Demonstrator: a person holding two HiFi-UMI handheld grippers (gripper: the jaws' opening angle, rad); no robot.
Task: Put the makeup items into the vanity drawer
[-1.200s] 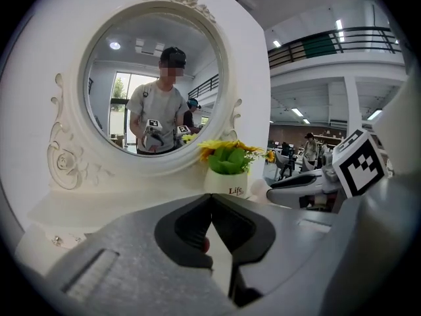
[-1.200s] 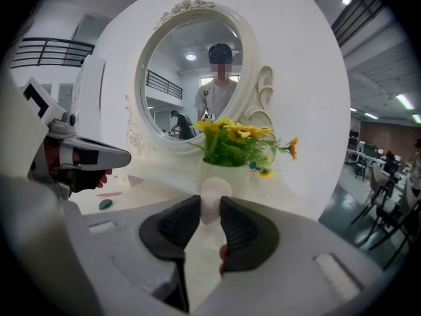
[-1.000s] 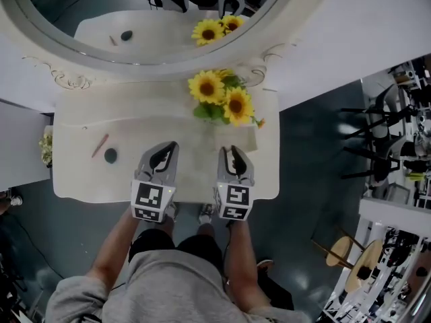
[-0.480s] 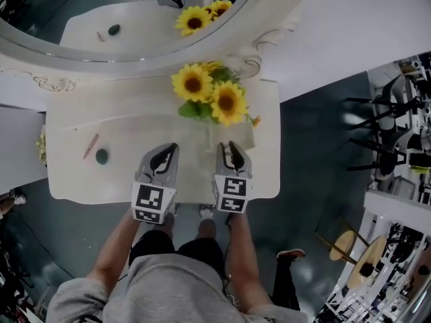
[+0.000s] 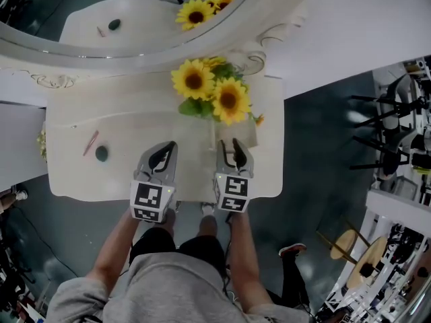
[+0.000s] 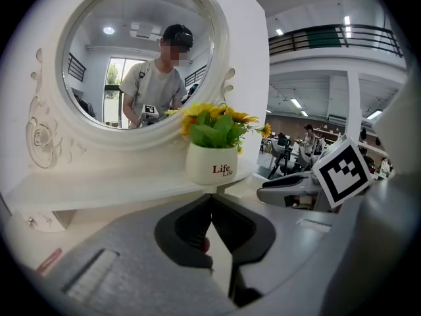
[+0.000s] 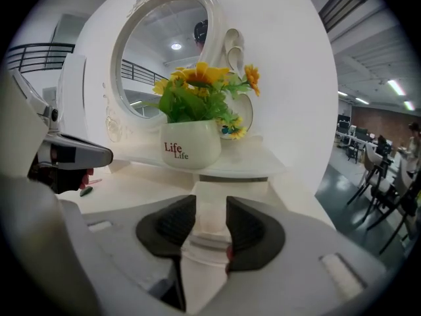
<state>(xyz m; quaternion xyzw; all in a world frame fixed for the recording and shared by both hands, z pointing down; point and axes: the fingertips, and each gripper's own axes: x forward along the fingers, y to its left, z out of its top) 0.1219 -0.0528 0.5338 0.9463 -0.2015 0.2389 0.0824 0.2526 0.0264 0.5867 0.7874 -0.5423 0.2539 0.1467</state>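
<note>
A pink pencil (image 5: pixel 90 142) and a dark green round item (image 5: pixel 102 153) lie on the left of the cream vanity top (image 5: pixel 74 180). My left gripper (image 5: pixel 164 155) hovers over the front middle, shut and empty; its jaws (image 6: pixel 210 199) meet tip to tip. My right gripper (image 5: pixel 234 152) is beside it and its jaws have just been opening. In the right gripper view a rounded cream part of the vanity (image 7: pixel 209 226) shows in the gap of the right gripper (image 7: pixel 210 206). I cannot tell whether the pads touch it.
A white pot (image 7: pixel 191 147) of sunflowers (image 5: pixel 212 93) stands on the raised back shelf, right behind the grippers. The oval mirror (image 5: pixel 101 19) rises behind it. The vanity's right edge (image 5: pixel 277 153) drops to dark floor, with chairs and stands beyond.
Both grippers stay over the table's front edge and have sunk slightly. The right jaws stand a little wider apart. The head camera has shifted, so the table sits differently in the frame.
</note>
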